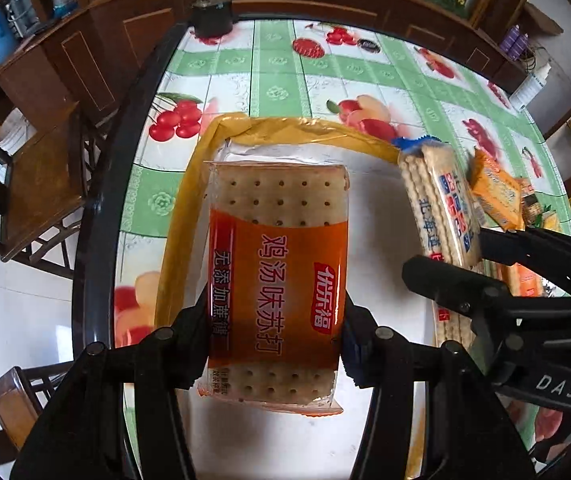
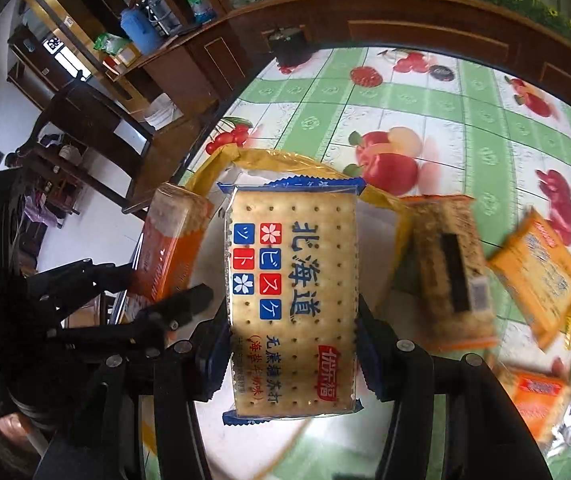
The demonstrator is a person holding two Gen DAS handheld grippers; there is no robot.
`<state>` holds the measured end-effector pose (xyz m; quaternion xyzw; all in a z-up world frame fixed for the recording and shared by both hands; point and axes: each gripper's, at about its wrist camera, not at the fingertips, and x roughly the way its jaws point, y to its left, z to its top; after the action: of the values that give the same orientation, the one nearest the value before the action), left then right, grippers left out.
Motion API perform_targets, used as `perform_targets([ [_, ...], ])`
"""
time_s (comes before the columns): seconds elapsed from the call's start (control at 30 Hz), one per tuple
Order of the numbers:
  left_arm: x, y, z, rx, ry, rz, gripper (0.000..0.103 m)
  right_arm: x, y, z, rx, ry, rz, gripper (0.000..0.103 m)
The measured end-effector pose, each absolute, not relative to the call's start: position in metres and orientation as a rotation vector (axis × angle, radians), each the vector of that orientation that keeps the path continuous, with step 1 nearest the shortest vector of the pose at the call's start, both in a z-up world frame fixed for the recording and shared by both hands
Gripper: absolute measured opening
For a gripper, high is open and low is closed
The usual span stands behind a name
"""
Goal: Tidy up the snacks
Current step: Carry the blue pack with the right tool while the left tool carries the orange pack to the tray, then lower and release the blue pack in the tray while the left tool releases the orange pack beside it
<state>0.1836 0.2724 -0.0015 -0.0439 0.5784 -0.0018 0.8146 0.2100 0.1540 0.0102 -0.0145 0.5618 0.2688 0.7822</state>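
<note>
Between the left gripper (image 1: 277, 320) fingers: orange cracker pack (image 1: 279, 280), pinched by its 2 long edges, jaws narrowed to pack width.
Right gripper (image 2: 293, 320): closed the same way on the blue-and-white cracker pack (image 2: 291, 300), held flat, label up.
Below both grippers: yellow-rimmed tray (image 1: 285, 125) with a white floor, on the fruit-print table (image 1: 277, 80); both packs hang above it.
Right of the right gripper: 4 or so loose snack packs (image 2: 533, 276) on the table, blurred, count unsure.
Step in hand: probably carrying both packs to the tray for placing.
How to do it well: lower each pack flat, keep the 2 apart so the grippers don't clash, line long edges with the tray wall, let go only once seated.
Pack look, orange: clear ends showing dotted crackers, orange band, white script, red logo.
Pack look, blue: clear film, serrated blue end seals, red and blue squares, crackers intact.
</note>
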Motion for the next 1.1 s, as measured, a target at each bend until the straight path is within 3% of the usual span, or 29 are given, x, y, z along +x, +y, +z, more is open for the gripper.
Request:
perform_targets([
  [0.4, 0.214, 0.267, -0.030, 0.017, 1.272, 0.031, 0.053, 0.244, 0.176, -0.016, -0.053, 1.233, 0.523, 0.056],
  [0.73, 0.210, 0.265, -0.020, 0.104, 1.248, 0.108, 0.053, 0.241, 0.183, -0.005, -0.106, 1.159, 0.540, 0.063],
  [1.1, 0.204, 0.262, -0.011, 0.012, 1.251, 0.064, 0.053, 0.230, 0.167, 0.017, -0.116, 1.122, 0.512, 0.063],
])
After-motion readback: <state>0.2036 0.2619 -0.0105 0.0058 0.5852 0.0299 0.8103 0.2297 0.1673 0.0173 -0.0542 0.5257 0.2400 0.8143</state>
